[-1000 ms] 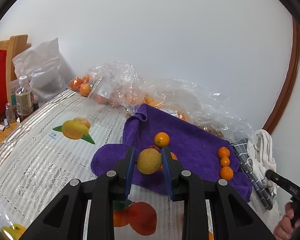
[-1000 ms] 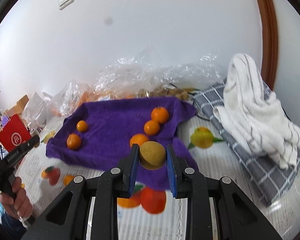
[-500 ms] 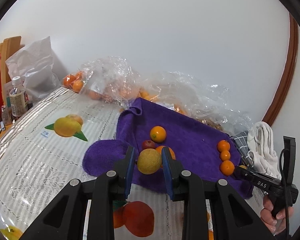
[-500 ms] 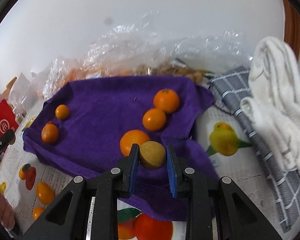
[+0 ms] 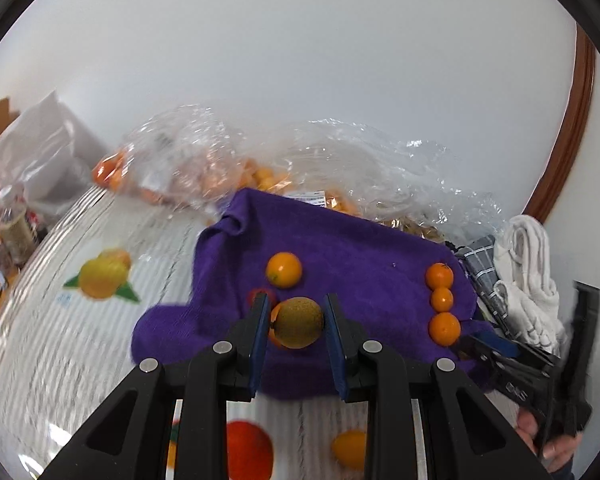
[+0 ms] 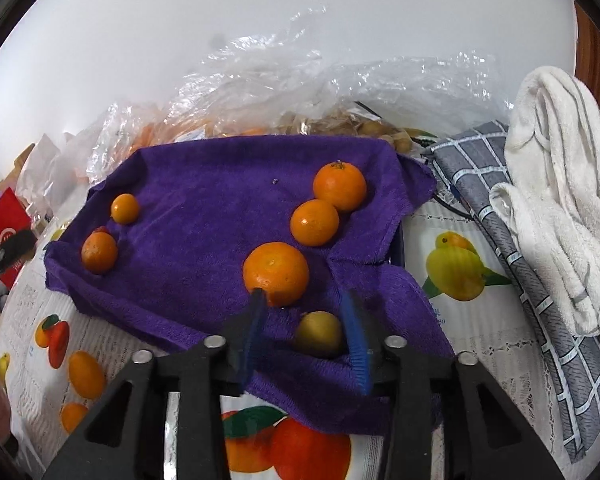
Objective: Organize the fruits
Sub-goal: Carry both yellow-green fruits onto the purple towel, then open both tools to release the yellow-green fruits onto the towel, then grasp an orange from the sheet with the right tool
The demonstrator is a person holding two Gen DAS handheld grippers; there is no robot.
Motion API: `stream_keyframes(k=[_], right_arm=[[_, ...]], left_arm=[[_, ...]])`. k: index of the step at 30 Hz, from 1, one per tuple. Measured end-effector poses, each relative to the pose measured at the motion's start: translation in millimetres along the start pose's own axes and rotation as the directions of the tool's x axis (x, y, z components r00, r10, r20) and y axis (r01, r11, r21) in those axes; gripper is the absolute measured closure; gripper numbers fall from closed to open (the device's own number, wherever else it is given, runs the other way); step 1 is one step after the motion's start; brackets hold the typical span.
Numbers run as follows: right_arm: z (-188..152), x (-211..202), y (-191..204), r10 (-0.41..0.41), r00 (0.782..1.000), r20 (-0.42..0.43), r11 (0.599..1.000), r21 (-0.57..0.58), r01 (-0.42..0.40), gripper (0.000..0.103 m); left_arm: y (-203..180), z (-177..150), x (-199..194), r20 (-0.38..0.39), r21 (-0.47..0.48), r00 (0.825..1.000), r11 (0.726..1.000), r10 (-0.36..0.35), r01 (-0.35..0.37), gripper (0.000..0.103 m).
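I see a yellow-brown pear (image 5: 298,322) clamped between my left jaws above the purple towel (image 6: 204,208). A second pear (image 6: 319,334) lies on the towel's near fold between my spread right jaws. Three oranges (image 6: 316,220) sit in a row on the right side, two smaller ones (image 6: 110,228) on the left, beside what may be a small red fruit (image 5: 256,296)

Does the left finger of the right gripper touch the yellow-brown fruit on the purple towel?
Apart. In the right wrist view, purple towel shows between the right gripper's left finger and the yellow-brown fruit.
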State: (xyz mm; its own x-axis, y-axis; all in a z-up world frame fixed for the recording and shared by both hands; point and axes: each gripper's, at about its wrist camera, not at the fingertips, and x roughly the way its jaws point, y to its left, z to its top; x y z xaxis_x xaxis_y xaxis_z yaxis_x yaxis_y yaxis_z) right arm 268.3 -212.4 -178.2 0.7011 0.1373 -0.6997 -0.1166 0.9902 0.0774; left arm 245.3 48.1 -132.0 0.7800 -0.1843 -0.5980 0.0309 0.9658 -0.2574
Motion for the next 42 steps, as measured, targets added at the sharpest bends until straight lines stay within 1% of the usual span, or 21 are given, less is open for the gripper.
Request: stream_keyframes(k=[1,3,5,7,10,12,13,15,19,21,22,23,24,25,27,30,32,35,36,39,42], right_arm=[[0,-4,0,-0.002,1.000,0.015,1.000,-0.004,0.002,0.052],[0,-12,-1,-0.011,0.999,0.037,1.000,-0.011,0.011,0.048],[-2,-18,-4,-0.017,0.999,0.048,1.000,-0.005,0.017,0.047],[-3,-22,-7,-0.020,0.998,0.055,1.000,0.004,0.020,0.047],[-2,-24,-8,-0.030,0.998,0.063,1.000,0.005,0.030,0.047],[-2,-23,-9,-0.036,0.998,0.058,0.999,0.004,0.036,0.047],[-2,-21,-9,-0.039,0.998,0.054,0.999,0.004,0.039,0.047],[-2,-19,-9,-0.048,0.998,0.048,0.999,0.002,0.048,0.047],[-3,-18,-8,-0.048,0.998,0.045,0.999,-0.002,0.048,0.047],[-3,-18,-6,-0.049,0.998,0.049,0.999,-0.013,0.050,0.047],[-4,-18,-5,-0.049,0.998,0.050,0.999,-0.017,0.050,0.047],[-4,-19,-4,-0.048,0.998,0.052,0.999,-0.020,0.049,0.047],[-4,-18,-4,-0.045,0.998,0.053,0.999,-0.023,0.046,0.047],[-5,-18,-3,-0.041,0.998,0.054,0.999,-0.026,0.042,0.047],[-5,-16,-2,-0.035,0.998,0.051,0.999,-0.031,0.037,0.045],[-7,-14,1,-0.037,0.998,0.041,0.998,-0.043,0.039,0.045],[-6,-18,6,-0.036,0.998,0.043,0.998,-0.058,0.038,0.045],[-7,-28,18,-0.068,0.997,0.035,0.994,-0.082,0.071,0.045],[-8,-34,23,-0.066,0.997,0.030,0.995,-0.077,0.068,0.045],[-17,-50,37,-0.001,1.000,0.018,0.999,-0.051,0.002,0.038],[-30,-61,56,0.016,1.000,0.017,0.998,-0.065,-0.015,0.035]], left_arm=[[-5,5,7,-0.013,0.008,1.000,1.000,-0.001,0.002,0.077],[-11,11,21,-0.037,0.018,0.999,1.000,0.012,-0.012,0.077],[-20,16,38,-0.069,0.040,0.997,0.999,0.035,-0.032,0.077],[-28,19,57,-0.111,0.065,0.991,0.996,0.074,-0.067,0.077],[-36,19,76,-0.153,0.094,0.984,0.993,0.087,-0.073,0.077],[-41,19,84,-0.163,0.127,0.980,0.987,0.114,-0.094,0.077],[-44,19,90,-0.166,0.152,0.976,0.981,0.143,-0.118,0.077],[-47,19,96,-0.167,0.176,0.970,0.973,0.179,-0.149,0.077],[-48,15,106,-0.199,0.221,0.955,0.960,0.219,-0.174,0.077],[-49,14,107,-0.203,0.239,0.953,0.955,0.225,-0.175,0.074],[-48,14,107,-0.211,0.240,0.952,0.956,0.224,-0.172,0.068],[-46,15,106,-0.225,0.232,0.949,0.958,0.218,-0.165,0.064],[-43,15,104,-0.236,0.218,0.949,0.963,0.209,-0.158,0.057],[-39,16,98,-0.235,0.197,0.952,0.969,0.196,-0.151,0.052],[-33,16,82,-0.211,0.175,0.958,0.972,0.192,-0.157,0.051],[-21,14,52,-0.149,0.154,0.971,0.974,0.188,-0.165,0.044],[-9,7,31,-0.124,0.132,0.974,0.976,0.189,-0.173,0.043],[13,-9,4,-0.137,0.118,0.973,0.979,0.184,-0.168,0.043],[19,-14,-3,-0.138,0.116,0.973,0.979,0.183,-0.167,0.043],[40,-31,-17,-0.142,0.096,0.970,0.978,0.197,-0.185,0.043],[53,-50,-27,-0.167,0.093,0.965,0.977,0.203,-0.190,0.043]])
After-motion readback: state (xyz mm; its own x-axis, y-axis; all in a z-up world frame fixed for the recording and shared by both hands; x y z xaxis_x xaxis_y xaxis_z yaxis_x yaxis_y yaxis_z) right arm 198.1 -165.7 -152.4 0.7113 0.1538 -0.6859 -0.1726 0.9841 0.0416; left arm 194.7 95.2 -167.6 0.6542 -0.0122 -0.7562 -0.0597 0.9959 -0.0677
